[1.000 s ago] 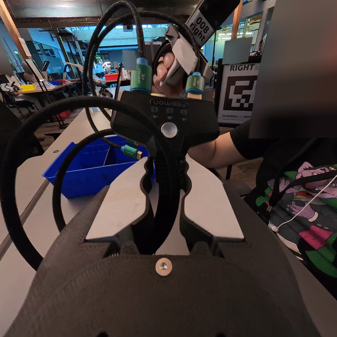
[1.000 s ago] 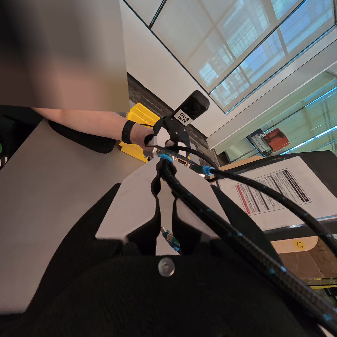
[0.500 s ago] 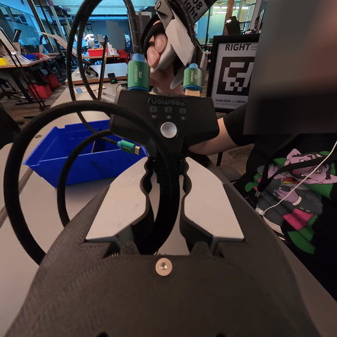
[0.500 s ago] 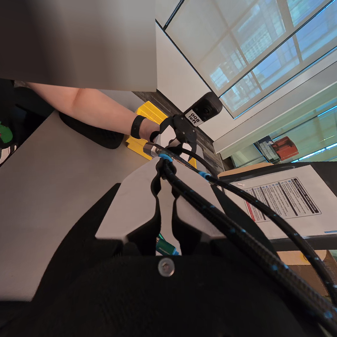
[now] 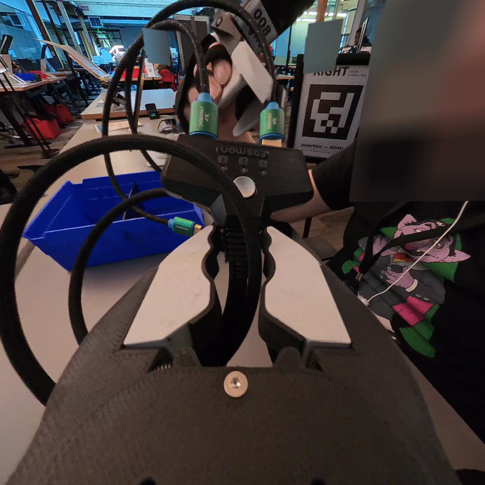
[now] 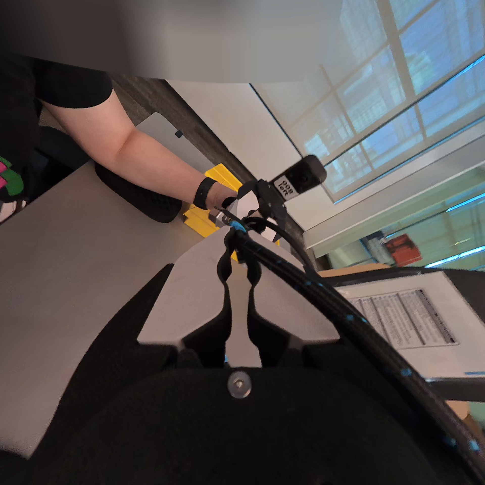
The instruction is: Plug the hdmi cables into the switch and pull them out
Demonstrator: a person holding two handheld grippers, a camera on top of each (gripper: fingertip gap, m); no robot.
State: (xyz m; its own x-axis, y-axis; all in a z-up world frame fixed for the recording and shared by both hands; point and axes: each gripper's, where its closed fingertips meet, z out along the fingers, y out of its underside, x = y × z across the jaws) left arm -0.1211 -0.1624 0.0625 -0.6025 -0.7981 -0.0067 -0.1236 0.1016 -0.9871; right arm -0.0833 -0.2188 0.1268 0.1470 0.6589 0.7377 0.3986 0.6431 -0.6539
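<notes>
In the left wrist view my left gripper [image 5: 240, 236] is shut on the ribbed tail of the black HDMI switch [image 5: 278, 181] and holds it above the table. One green plug [image 5: 203, 118] sits in the switch's left port. A second green plug [image 5: 271, 123] stands at the right port with its gold tip showing. My right gripper [image 5: 246, 86] is above them. In the right wrist view it [image 6: 237, 241] is shut on the black braided cable [image 6: 301, 278] just behind the plug's blue collar. A third green plug [image 5: 183, 227] hangs loose.
A blue divided bin [image 5: 78, 223] stands on the grey table [image 5: 39, 301] at the left. The switch's own thick black cable [image 5: 15, 262] loops wide at the left. A marker sign [image 5: 330, 110] stands behind, a person's torso is at the right, and a yellow bin [image 6: 199, 223] lies by the left hand.
Both grippers and the switch have swung together and the background has shifted. The right plug still shows its gold tip at the port. Both grips are unchanged.
</notes>
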